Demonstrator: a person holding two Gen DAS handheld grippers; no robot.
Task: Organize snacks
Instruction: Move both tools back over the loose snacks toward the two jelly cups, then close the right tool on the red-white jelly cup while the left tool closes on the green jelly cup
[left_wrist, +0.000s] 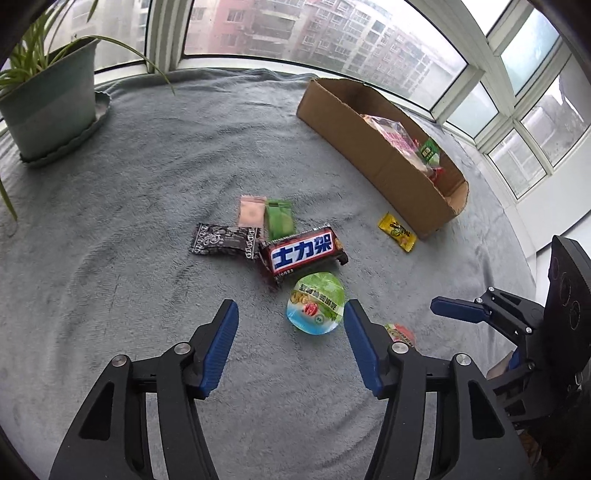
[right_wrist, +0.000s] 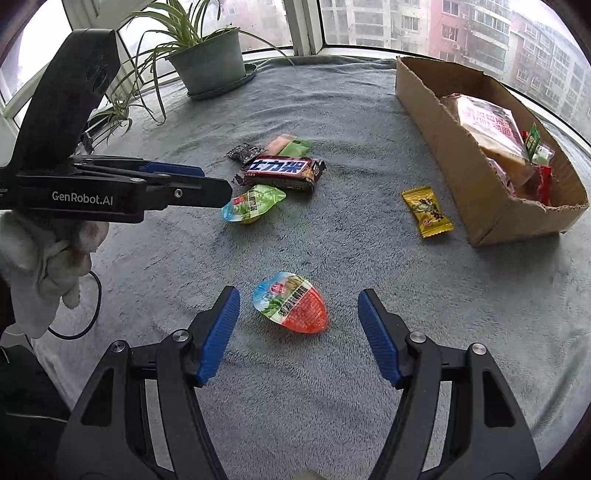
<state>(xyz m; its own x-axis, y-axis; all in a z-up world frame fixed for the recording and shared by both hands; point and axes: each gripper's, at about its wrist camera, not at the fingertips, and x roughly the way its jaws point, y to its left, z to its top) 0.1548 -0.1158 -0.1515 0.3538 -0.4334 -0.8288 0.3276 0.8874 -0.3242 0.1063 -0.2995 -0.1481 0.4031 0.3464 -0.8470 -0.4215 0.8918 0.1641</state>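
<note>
On the grey blanket a green-lidded jelly cup lies just ahead of my left gripper, close to its right finger; the jaws stand open and touch nothing. An orange jelly cup lies between the fingertips of my right gripper, which is open too, with its pads clear of the cup. Farther out are a Snickers bar, a black wrapper, a pink packet, a green packet and a yellow candy. The cardboard box at the right holds several snacks.
A potted plant stands at the far left by the window. The right wrist view shows a gloved hand holding the left gripper, with a black cable beneath it. Window frames bound the blanket at the back and right.
</note>
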